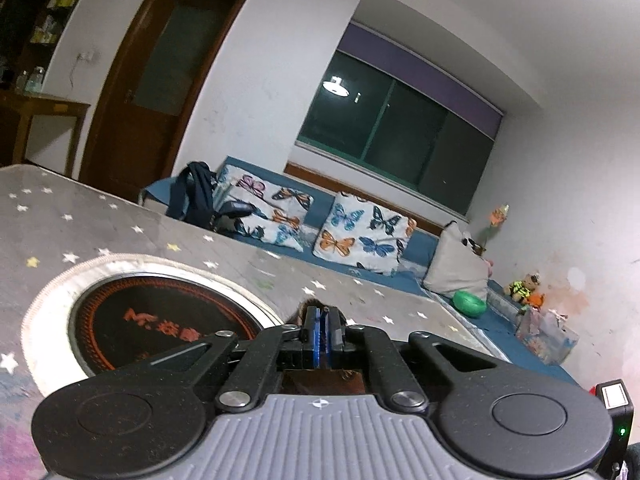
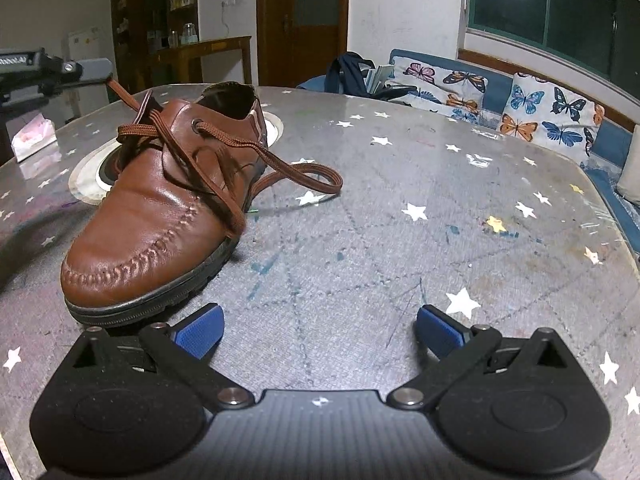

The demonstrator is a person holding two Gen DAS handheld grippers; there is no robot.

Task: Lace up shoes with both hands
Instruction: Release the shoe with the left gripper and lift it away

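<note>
A brown leather shoe (image 2: pixel 160 208) stands on the star-patterned table (image 2: pixel 400 240), toe toward the right wrist camera. Its brown lace (image 2: pixel 208 136) crosses the tongue, and one loop of it (image 2: pixel 304 178) lies on the table to the shoe's right. The other end rises up and to the left into my left gripper (image 2: pixel 106 74), which is shut on it above the shoe's far side. In the left wrist view the left gripper (image 1: pixel 322 320) has its blue pads pressed together with a bit of brown lace (image 1: pixel 310 305) at their tips. My right gripper (image 2: pixel 320 322) hovers open just right of the toe, nothing between its fingers.
A round inset hob (image 1: pixel 160 320) sits in the table under the shoe's heel. A tissue pack (image 2: pixel 34 136) lies at the table's far left edge. A blue sofa with butterfly cushions (image 2: pixel 560 116) runs along the wall beyond the table.
</note>
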